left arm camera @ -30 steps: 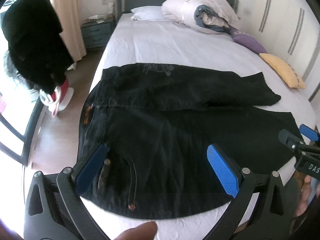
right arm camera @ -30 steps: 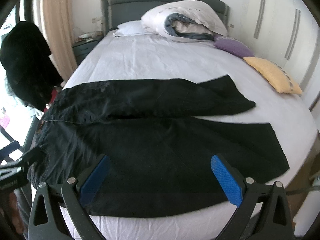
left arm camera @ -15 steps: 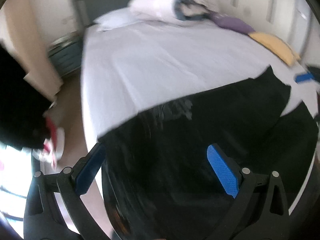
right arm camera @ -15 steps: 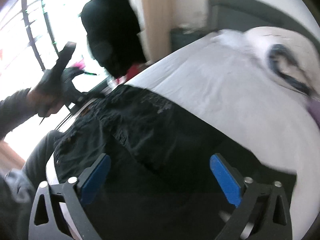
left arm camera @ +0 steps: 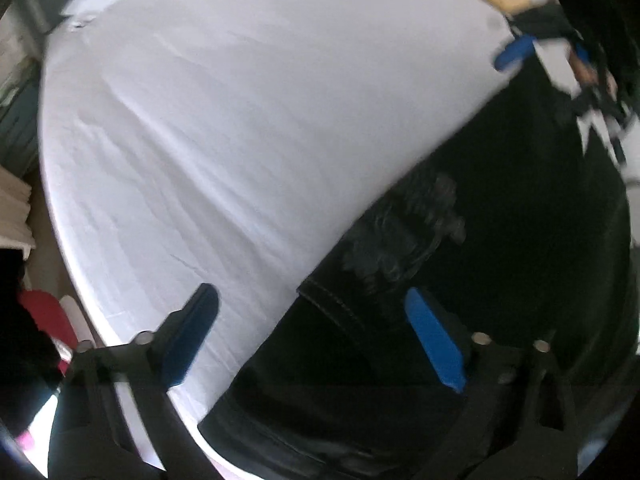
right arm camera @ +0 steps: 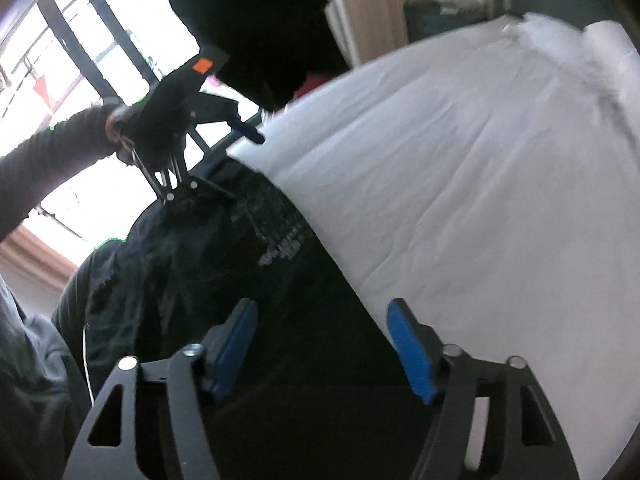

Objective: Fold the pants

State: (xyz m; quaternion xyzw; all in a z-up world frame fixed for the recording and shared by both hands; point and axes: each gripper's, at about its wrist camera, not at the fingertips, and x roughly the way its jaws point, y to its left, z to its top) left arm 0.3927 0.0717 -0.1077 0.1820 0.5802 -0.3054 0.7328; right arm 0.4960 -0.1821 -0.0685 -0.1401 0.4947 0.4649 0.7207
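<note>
Between each claw's spread, just-closing fingers, left claw (left arm camera: pixel 310 332) and right claw (right arm camera: pixel 322 344): black pants (left arm camera: pixel 500 240), ungripped.

I am looking at black pants (left arm camera: pixel 500 208) of matt, coarse denim-like cloth with pale stitching, lying on a smooth white cloth bedsheet (left arm camera: pixel 240 120). My left gripper (left arm camera: pixel 312 332) is showing matt black plastic arms, blue textured pads and shiny metal pins.
</note>
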